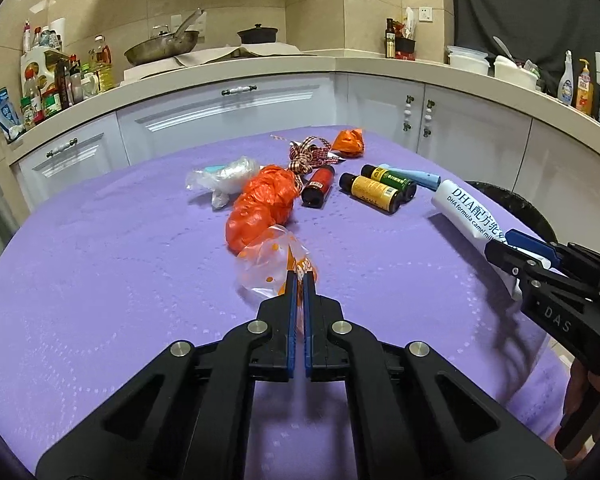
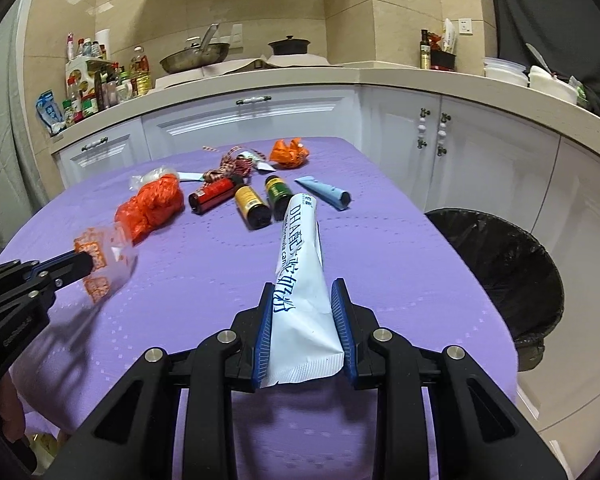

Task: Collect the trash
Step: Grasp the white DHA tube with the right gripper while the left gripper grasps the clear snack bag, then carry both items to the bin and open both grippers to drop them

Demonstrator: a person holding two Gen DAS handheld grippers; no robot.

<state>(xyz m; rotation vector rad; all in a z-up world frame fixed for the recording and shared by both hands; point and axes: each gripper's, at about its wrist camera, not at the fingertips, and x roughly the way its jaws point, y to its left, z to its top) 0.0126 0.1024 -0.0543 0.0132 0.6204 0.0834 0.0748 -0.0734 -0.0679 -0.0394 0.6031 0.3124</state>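
On the left, the left gripper point(image 1: 299, 276) has its jaws pinched tight on a thin clear bag with orange dots point(image 1: 270, 260), caught by a bunched corner, so the rest of the film puffs out ahead of the tips over the purple-clothed bench point(image 1: 100, 260). That corner hold looks sensible for something so limp: there is nothing stiffer to grab. Just past it lies a crumpled orange bag point(image 1: 262, 206), glossy and wadded into a long lump, with a clear plastic wrapper point(image 1: 224, 178) beside it towards the far left.

In the middle sit a tangle of checked ribbon point(image 1: 306, 156), a red bottle point(image 1: 318, 186), a yellow-labelled bottle point(image 1: 374, 192) and a green-labelled bottle point(image 1: 394, 180), all lying on their sides, close together (the bottles look empty, though I cannot be sure). A small orange wad point(image 1: 350, 142) rests near the far edge, and a pale blue tube point(image 1: 414, 176) lies by the green bottle.

To the right, the right gripper point(image 2: 303, 292) holds a long white sachet with blue lettering point(image 2: 300, 248) near its crimped end, jaws partly apart and pressed on its sides, the free end pointing out over the bench. Right of the bench stands a bin lined with a black bag point(image 2: 500, 264), probably where both pieces go.
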